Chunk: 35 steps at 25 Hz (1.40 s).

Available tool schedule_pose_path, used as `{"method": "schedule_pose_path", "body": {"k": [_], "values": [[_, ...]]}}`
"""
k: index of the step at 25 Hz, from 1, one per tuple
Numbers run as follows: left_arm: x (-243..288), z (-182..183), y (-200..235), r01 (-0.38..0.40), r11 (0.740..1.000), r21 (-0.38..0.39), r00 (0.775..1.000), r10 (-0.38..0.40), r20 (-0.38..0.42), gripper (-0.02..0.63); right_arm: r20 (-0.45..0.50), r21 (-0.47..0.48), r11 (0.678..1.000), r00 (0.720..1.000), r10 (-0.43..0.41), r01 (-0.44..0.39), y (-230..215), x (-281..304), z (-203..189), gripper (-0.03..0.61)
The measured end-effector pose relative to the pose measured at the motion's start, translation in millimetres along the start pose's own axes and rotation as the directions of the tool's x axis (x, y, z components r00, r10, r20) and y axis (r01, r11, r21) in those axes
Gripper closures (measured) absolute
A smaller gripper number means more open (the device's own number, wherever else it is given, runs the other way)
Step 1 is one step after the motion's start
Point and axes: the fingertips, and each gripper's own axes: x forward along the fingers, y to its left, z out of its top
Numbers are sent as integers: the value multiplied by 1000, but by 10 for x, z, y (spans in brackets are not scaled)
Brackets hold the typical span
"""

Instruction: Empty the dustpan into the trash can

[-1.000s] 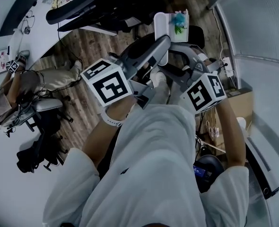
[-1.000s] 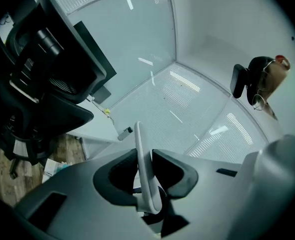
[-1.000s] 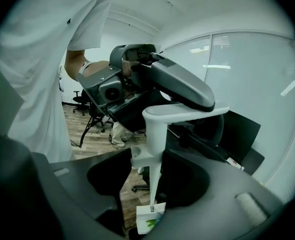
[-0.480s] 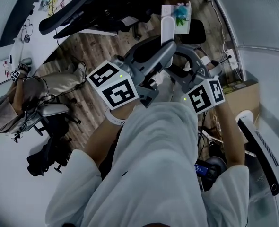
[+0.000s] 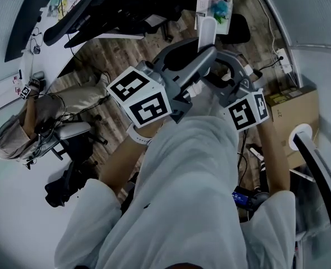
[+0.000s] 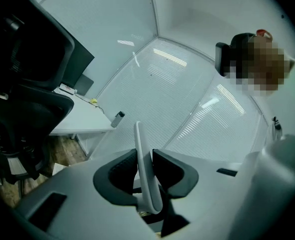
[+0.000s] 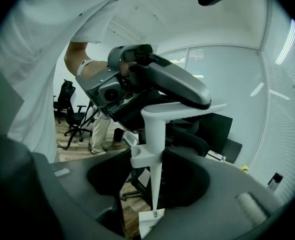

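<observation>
The person in the white T-shirt stands over a floor (image 5: pixel 106 55) of brown wood planks and holds the dustpan (image 5: pixel 213 9) out in front with both tools. Its white pan sits at the far end with some blue and green scraps lying in it. The pan hangs partly over the near edge of a dark, round-cornered tub on the floor that I take for the trash can (image 5: pixel 239 31). The dustpan's long white handle (image 5: pixel 206 33) runs back toward the person. The left gripper (image 6: pixel 146 166) has its jaws pressed against the thin flat sides of that handle, pinching it. The right gripper (image 7: pixel 152 170) sits just beside it with its jaws spread wide around a thicker, collared part of the same handle. Both pads look to bear on the collar. Off to the left, a white desk (image 5: pixel 42 55) stands with clutter on top and a black office chair (image 5: pixel 126 4) pushed up against it. Nearer the wall another person (image 5: pixel 25 128) sits on a chair, legs stretched out. A cardboard box (image 5: pixel 292 114) rests on the floor to the right, close to the pale wall. Past the left gripper, glass partitions (image 6: pixel 152 79) with blinds close off the room.
</observation>
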Motion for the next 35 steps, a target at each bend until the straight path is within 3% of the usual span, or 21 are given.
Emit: {"method": "schedule_pose_path", "body": {"k": [14, 27, 35], "values": [[70, -303, -317, 25, 985, 171, 992, -3, -125, 508, 91, 29, 991, 987, -132, 130, 159, -260, -66, 368], [-49, -428, -419, 31, 977, 210, 992, -5, -126, 508, 97, -2, 986, 981, -165, 166, 324, -308, -18, 368], [-97, -472, -477, 36, 949, 314, 986, 18, -168, 505, 119, -39, 977, 972, -204, 210, 347, -302, 0, 368]]}}
